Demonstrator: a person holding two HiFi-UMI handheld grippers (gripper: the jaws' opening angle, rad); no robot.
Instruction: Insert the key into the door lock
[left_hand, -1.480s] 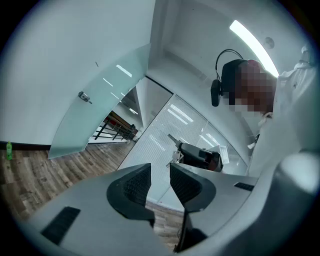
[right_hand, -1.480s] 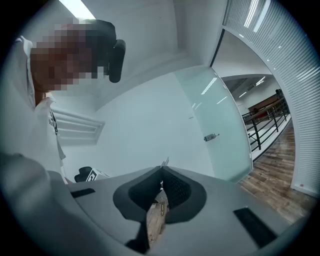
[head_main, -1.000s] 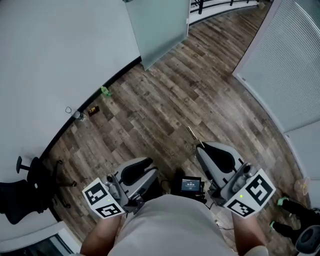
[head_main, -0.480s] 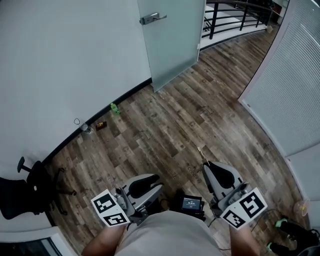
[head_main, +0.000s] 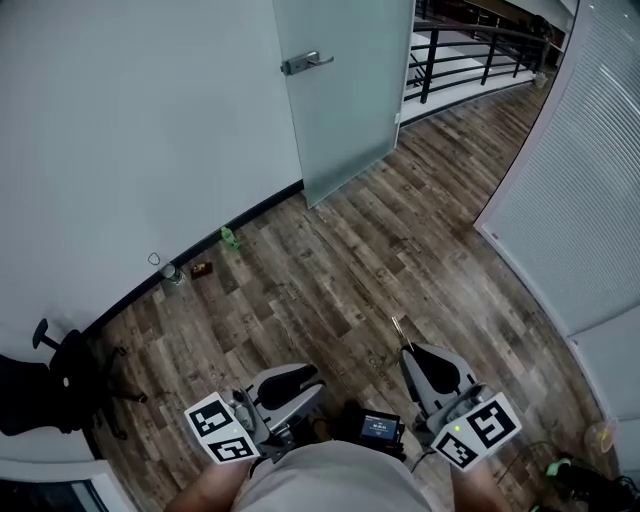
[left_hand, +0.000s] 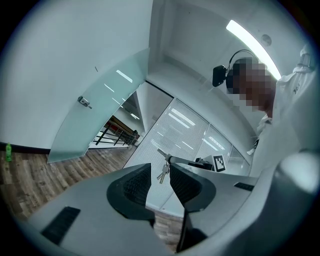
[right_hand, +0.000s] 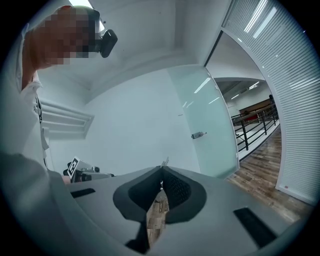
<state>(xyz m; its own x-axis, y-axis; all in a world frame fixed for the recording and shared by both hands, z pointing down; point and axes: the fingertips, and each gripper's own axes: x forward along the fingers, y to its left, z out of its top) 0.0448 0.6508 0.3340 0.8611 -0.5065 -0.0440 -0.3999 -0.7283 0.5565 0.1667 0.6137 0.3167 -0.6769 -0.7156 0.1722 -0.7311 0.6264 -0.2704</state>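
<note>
The right gripper (head_main: 410, 352) has its fingers clenched on the key (head_main: 401, 330), whose blade juts forward past the tips. The left gripper view shows spare keys (left_hand: 161, 173) dangling from it on a ring. The left gripper (head_main: 303, 384) is released, its fingers apart with nothing between them. Both are held low in front of the person, well apart from the door (head_main: 350, 100).

The thin key is held only by its head, so it could pivot or slip in the fingers if it meets the lock off-line, and scrape instead of entering. The hanging spares may swing and knock the frosted glass. The keyhole cannot be made out from here; it is presumably near the handle (head_main: 305, 63), so aiming must wait until the gripper is closer. A gap shows at the door's right edge. If the leaf hangs free, a push could swing it away.

Bare floor (head_main: 340, 270) lies between person and door, with nothing in the way. A bottle (head_main: 229, 238), a cup (head_main: 172, 272) and a chair (head_main: 45, 385) sit along the left wall, off the path. A railing (head_main: 480, 50) stands beyond the door.
</note>
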